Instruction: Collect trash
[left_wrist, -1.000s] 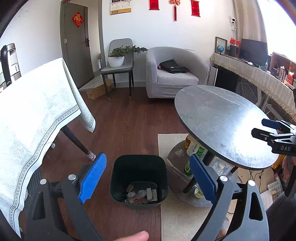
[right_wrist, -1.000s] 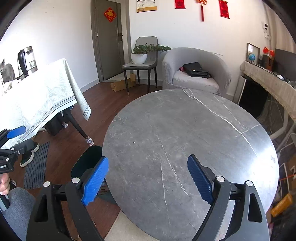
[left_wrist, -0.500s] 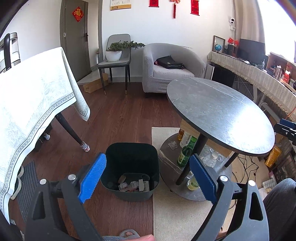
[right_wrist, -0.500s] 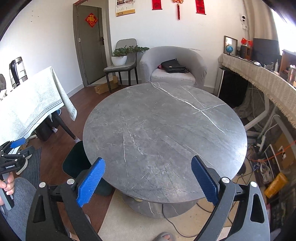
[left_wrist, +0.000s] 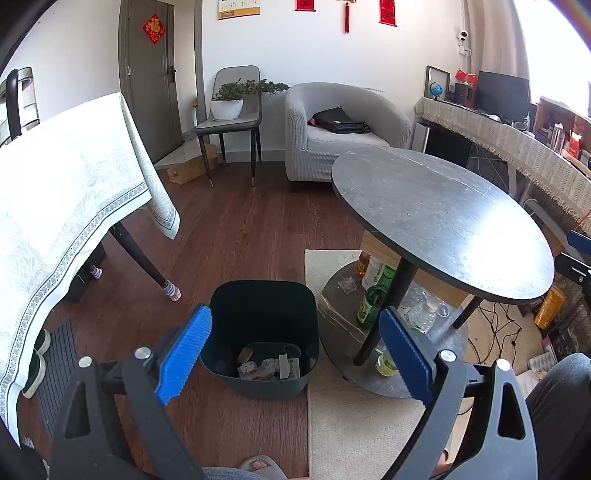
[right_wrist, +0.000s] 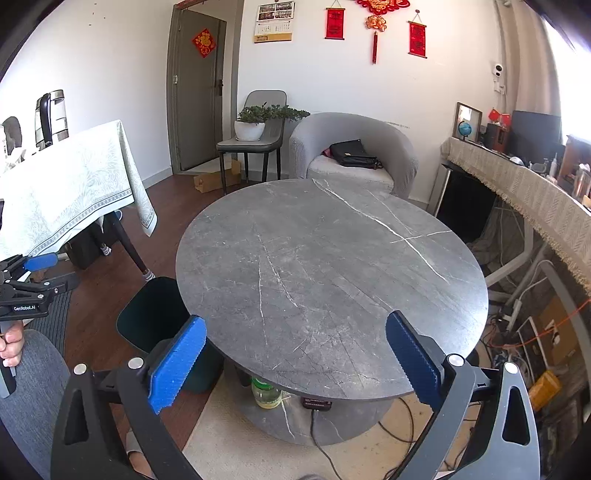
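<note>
Between pickups: I hold both grippers, left (left_wrist: 291, 354) and right (right_wrist: 293, 363), released and empty; next, I judge, trash under the table (right_wrist: 332, 266) goes to the bin (left_wrist: 258, 317).

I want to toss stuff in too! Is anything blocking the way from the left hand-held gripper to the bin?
Nothing visible. The left hand-held gripper is open and empty, with the open-topped bin right in front of it on the floor.

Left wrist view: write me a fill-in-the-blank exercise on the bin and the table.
1. The dark green plastic trash bin stands on the ____ floor.
2. The round grey marble table has ____ on its top.
3. A green glass bottle stands on the table's ____ shelf.
4. The left claw holds ____.

Missing: wooden; nothing; lower; nothing
</note>
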